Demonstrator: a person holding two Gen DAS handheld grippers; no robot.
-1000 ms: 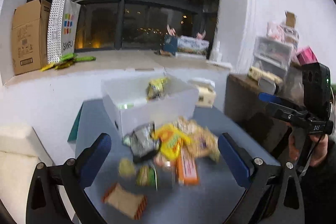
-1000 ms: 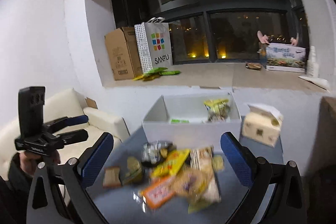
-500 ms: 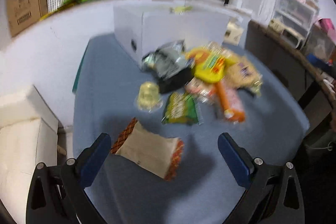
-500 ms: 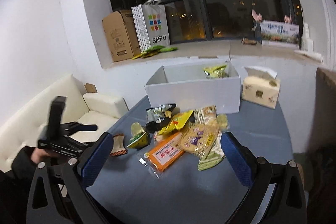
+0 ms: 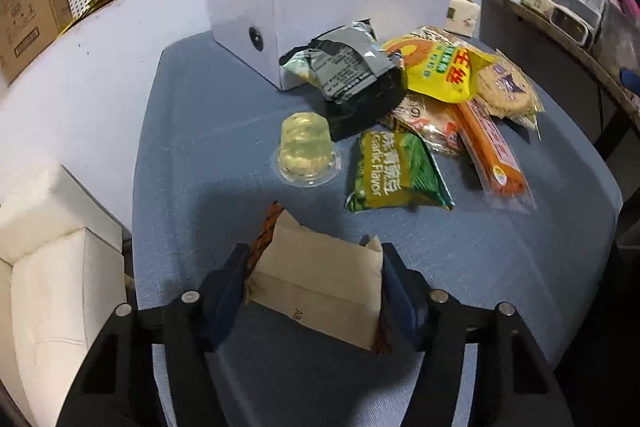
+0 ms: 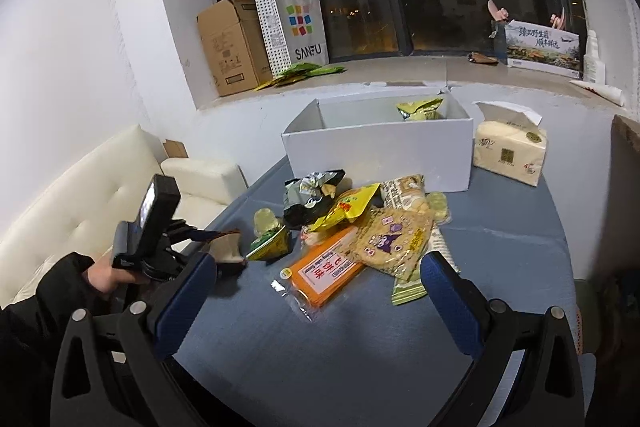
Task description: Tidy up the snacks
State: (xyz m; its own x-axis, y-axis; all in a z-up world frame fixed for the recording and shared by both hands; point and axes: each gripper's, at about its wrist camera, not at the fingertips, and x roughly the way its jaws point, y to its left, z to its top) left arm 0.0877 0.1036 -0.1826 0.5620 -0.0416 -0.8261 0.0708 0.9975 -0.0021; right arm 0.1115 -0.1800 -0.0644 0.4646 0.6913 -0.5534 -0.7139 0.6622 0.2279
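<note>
My left gripper [image 5: 314,277] is shut on a tan snack packet with brown edges [image 5: 320,283], low on the blue table. It also shows in the right wrist view [image 6: 224,247], at the left. Ahead lie a jelly cup [image 5: 306,149], a green garlic-flavour bag [image 5: 394,173], a black and grey bag [image 5: 354,73], a yellow bag [image 5: 440,67], an orange packet [image 5: 490,147] and a cookie packet [image 5: 508,87]. The white box [image 6: 380,143] stands behind the pile with one yellow-green bag [image 6: 418,109] inside. My right gripper [image 6: 316,289] is open and empty above the table's near side.
A tissue pack [image 6: 510,153] stands right of the box. A white sofa [image 6: 80,195] is left of the table [image 6: 500,247]. A cardboard box [image 6: 228,45] and a paper bag [image 6: 294,29] stand on the windowsill. A dark cabinet [image 5: 532,39] lies to the right.
My left gripper dropped toward the table, moved onto the tan packet and closed on it. The right gripper tilted down a little and stayed open.
</note>
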